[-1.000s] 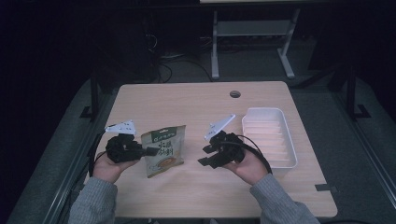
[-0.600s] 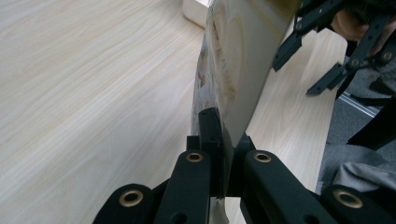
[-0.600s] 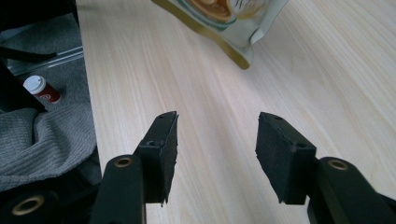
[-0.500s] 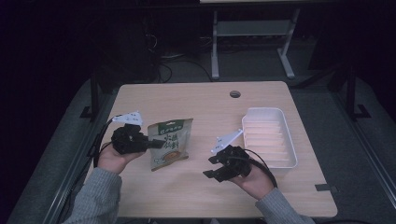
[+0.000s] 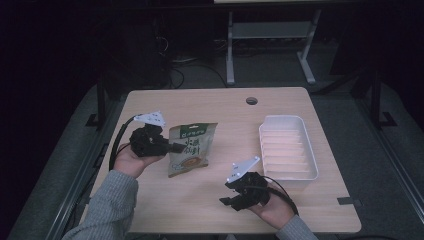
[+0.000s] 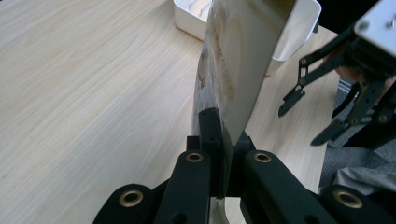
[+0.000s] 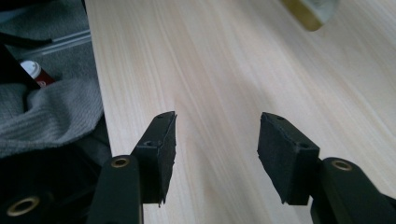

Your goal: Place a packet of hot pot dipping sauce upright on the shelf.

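Observation:
A green and beige snack bag [image 5: 192, 147] hangs tilted just above the wooden table [image 5: 220, 107], left of centre. My left gripper [image 5: 172, 147] is shut on its left edge. In the left gripper view the jaws [image 6: 222, 140] pinch the bag [image 6: 238, 70] edge-on. My right gripper [image 5: 227, 200] sits low near the table's front edge, apart from the bag. Its jaws have just been opening and stand open [image 7: 215, 135] over bare wood with nothing between them. The left gripper view shows it [image 6: 313, 116] at the right. A corner of the bag [image 7: 310, 11] shows at the top of the right gripper view.
A white ribbed tray [image 5: 282, 119] lies empty at the table's right side, just beyond my right hand. A round cable hole [image 5: 251, 101] sits near the far edge. Grey sleeves [image 5: 107, 200] come in from the bottom. Dark floor and a metal stand lie beyond the table.
The left gripper has lifted the bag and carried it a little away from the person. The right gripper has drawn back and down toward the front edge, jaws wider.

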Demonstrator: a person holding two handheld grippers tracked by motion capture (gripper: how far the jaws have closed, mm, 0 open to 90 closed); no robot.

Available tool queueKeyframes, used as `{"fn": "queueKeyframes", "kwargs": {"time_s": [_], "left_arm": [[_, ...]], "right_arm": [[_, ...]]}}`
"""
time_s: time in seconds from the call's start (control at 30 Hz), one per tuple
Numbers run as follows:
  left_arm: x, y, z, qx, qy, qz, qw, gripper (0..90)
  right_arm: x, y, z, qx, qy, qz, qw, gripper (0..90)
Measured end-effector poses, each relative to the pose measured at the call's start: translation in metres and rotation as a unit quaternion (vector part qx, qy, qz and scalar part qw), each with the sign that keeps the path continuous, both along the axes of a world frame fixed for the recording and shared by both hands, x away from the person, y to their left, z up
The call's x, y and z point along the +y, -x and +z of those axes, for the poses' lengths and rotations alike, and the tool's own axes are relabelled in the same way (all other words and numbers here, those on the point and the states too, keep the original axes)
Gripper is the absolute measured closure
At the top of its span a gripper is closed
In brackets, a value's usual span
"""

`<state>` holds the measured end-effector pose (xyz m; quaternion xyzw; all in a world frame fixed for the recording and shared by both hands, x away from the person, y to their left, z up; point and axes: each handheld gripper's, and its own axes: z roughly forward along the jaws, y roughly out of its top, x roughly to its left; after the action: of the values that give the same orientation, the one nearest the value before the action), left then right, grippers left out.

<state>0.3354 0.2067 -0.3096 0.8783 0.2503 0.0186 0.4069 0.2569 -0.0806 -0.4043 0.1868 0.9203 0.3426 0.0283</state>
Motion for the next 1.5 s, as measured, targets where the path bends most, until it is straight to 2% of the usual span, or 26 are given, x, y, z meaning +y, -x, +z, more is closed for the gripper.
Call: {"fn": "queueKeyframes", "kwargs": {"time_s": [0.57, 0.83, 1.1, 1.5], "left_arm": [[-0.047, -0.02, 0.014, -0.001, -0.001, -0.039, 0.9993, 90.0], [-0.073, -0.026, 0.022, -0.001, 0.009, -0.058, 0.9983, 90.0], [-0.105, -0.028, 0.027, -0.003, 0.006, -0.085, 0.9963, 90.0], [-0.154, -0.031, 0.032, -0.004, 0.003, -0.13, 0.9915, 90.0]], "right_arm": [[0.001, 0.009, -0.015, -0.021, 0.011, 0.019, 0.9996, 39.2], [0.004, 0.016, -0.017, -0.031, 0.02, 0.032, 0.9988, 37.5], [0.003, 0.021, -0.02, -0.036, 0.032, 0.038, 0.9981, 37.2], [0.005, 0.03, -0.023, -0.053, 0.037, 0.042, 0.997, 37.0]]}}
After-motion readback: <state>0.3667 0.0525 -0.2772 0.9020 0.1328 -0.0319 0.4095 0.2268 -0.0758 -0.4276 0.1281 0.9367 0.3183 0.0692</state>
